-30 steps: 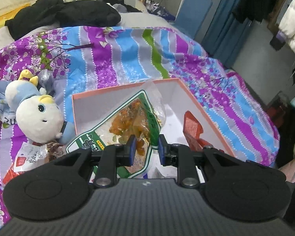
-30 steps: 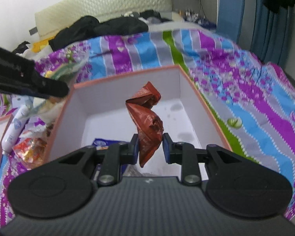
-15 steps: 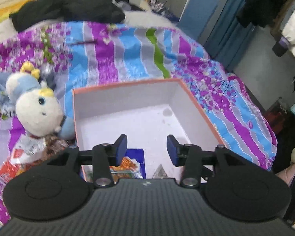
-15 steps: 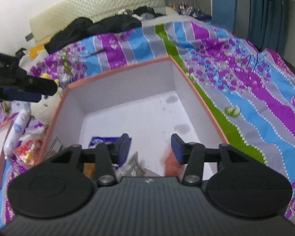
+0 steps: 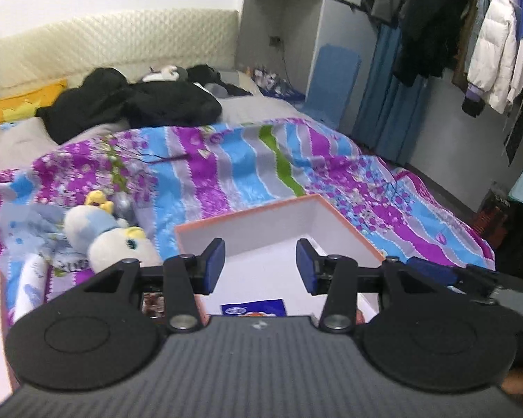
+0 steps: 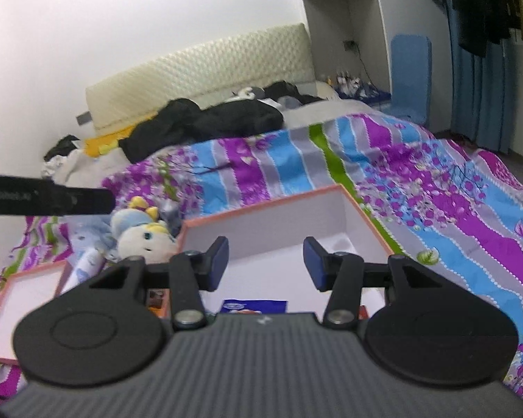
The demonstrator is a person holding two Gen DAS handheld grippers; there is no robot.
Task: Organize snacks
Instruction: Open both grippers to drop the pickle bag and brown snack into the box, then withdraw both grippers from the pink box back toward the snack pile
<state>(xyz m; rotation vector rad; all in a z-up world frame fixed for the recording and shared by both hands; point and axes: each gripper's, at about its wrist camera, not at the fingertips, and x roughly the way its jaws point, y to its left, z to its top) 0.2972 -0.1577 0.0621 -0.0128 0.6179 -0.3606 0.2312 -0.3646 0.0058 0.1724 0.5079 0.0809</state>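
Box (image 5: 272, 224): orange-rimmed, white inside, on the bedspread (image 5: 247, 167)
Contents: blue snack packet (image 5: 252, 307) at near end
Left gripper (image 5: 260, 266): spread, empty
Right gripper (image 6: 265, 264): spread, empty

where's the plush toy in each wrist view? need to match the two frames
Left wrist: plush toy sits lower left, just left of the orange-rimmed box.
Right wrist: plush toy is left of centre, again against the box's left edge.
Shared landmark: the black clothes heaped near the headboard.
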